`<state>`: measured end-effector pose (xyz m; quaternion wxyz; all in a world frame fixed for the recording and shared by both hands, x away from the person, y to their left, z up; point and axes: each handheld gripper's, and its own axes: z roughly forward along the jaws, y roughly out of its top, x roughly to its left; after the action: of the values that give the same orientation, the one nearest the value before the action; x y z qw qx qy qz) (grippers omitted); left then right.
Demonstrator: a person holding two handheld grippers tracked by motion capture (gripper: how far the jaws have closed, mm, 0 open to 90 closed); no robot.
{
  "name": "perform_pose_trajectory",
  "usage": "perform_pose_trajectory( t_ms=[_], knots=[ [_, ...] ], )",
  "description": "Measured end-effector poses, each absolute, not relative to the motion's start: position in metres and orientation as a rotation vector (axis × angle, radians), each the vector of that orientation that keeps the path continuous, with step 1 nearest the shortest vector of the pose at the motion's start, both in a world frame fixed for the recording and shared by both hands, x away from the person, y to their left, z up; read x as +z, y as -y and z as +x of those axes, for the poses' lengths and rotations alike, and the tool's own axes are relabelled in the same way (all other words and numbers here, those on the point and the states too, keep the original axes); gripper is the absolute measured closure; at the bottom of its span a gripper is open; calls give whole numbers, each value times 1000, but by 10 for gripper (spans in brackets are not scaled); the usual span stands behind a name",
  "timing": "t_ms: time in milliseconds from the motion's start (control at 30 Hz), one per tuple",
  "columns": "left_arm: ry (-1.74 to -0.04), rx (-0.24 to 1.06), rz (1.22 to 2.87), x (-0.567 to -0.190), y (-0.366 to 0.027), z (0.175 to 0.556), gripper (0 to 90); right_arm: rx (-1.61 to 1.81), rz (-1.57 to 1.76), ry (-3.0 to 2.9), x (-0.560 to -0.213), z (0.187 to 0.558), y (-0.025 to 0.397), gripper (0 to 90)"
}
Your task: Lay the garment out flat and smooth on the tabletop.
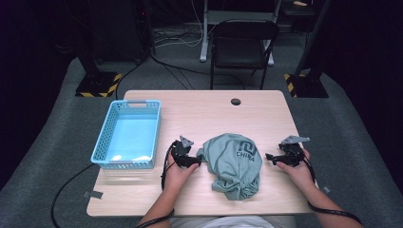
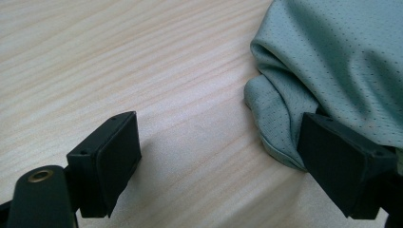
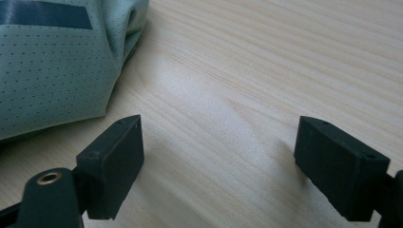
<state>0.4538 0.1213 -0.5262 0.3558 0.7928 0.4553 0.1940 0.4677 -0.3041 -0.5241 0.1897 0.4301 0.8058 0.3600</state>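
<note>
Grey-green mesh, a crumpled shirt (image 1: 235,164), lies mid-table (image 1: 199,111) between our 2 grippers. From above we see its "CHINA" print and a blue basket (image 1: 128,135) to the left, well apart. Our left gripper (image 1: 196,162) sits at the shirt's left edge; its own view shows the jaws spread wide, 1 jaw against a fold, nothing clamped. Our right gripper (image 1: 268,157) is released too, jaws apart over bare wood just beside the cloth.
</note>
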Motion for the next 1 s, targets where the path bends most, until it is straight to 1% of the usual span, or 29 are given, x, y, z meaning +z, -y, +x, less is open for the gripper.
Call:
perform_pose_trajectory(
  t_ms=[167,300,433,567,600,633,667,700,833,1000],
  knots=[
    [-1177,502,2046,-526,-121,454,144,1015,1213,-2264,-524,468,304,161],
    [-1190,502,2028,-526,-123,452,183,1010,1228,-2252,-524,467,303,164],
    [-1192,483,2017,-525,-124,451,197,1009,1230,-2250,-524,468,303,163],
    [-1213,445,2008,-522,-126,450,268,1009,1230,-2250,-524,467,303,164],
    [-1218,434,2006,-521,-127,450,268,1009,1230,-2250,-524,467,303,164],
    [-1219,423,2007,-520,-127,450,297,1009,1229,-2250,-524,467,303,163],
    [-1218,422,2001,-519,-127,450,297,1009,1229,-2250,-524,467,303,163],
    [-1208,429,1995,-517,-127,449,317,1009,1230,-2250,-524,467,303,164],
    [-1176,444,1974,-513,-126,448,354,1010,1230,-2250,-524,467,303,165],
    [-1151,433,1985,-512,-122,449,390,1010,1235,-2245,-524,467,303,180]
  ],
)
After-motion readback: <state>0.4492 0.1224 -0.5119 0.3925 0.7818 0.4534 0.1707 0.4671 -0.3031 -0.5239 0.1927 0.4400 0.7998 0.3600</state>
